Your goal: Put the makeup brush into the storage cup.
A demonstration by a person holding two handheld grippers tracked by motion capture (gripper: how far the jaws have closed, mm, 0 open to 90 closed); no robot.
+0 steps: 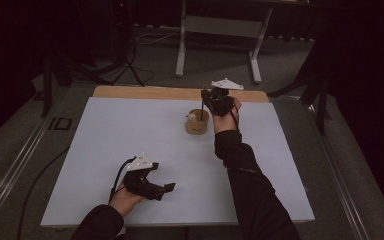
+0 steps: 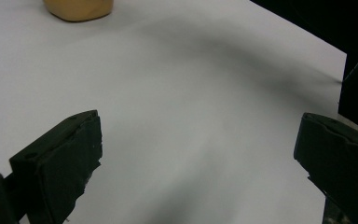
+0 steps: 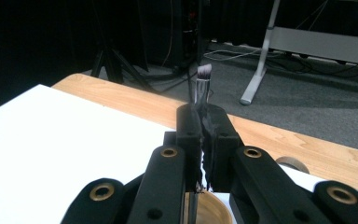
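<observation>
We see our right claw [image 1: 216, 101] at the far side of the counter [image 1: 130, 135], held just above and beside a small wooden cup [image 1: 197, 121] that stands on the white sheet near the bare wooden strip at the far edge. In the right claw's own view, its two black jaws are pressed together on the thin handle of a brush [image 3: 202, 83], whose silver collar and pale, dark-tipped bristles stick up past the jaw tips, while the round rim of the cup [image 3: 212, 210] shows directly underneath. From above, the dark handle [image 1: 202, 110] runs down from the claw toward the cup's mouth (we cannot tell whether its lower end touches the inside). Our left claw [image 1: 168, 187] rests low at the near side of the counter, well apart from the cup, with the hand around its body and the grey plate on top. In its own view, its jaws stand spread wide with only the white sheet between them, gripping nothing, and the tan base of the cup [image 2: 78, 9] sits far off at the top edge.
</observation>
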